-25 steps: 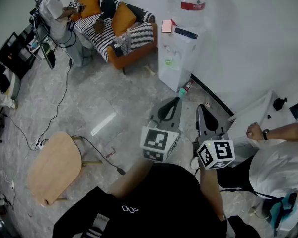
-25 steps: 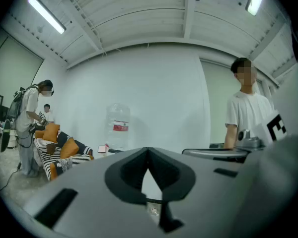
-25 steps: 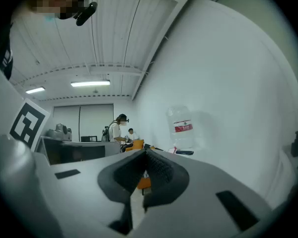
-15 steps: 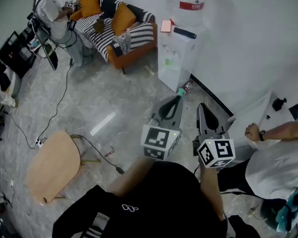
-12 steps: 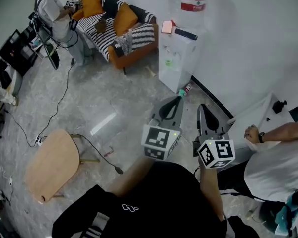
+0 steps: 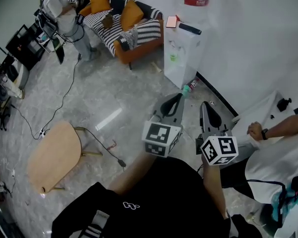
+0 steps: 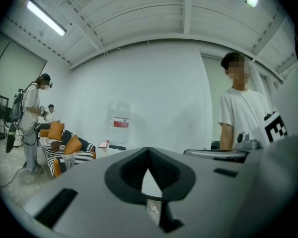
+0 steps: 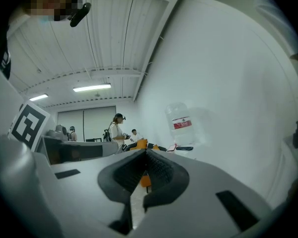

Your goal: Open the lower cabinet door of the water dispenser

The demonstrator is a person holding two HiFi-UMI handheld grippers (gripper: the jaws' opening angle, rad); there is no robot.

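left tool (image 6: pixel 180 97): jaws together, empty | right tool (image 6: pixel 204 105): jaws together, empty | water dispenser (image 6: pixel 182 53): well apart from both

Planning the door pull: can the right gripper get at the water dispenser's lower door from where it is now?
Probably not yet. The right gripper, jaws shut, is held well short of the water dispenser, with open floor between. Only a small bottle lies near its base.
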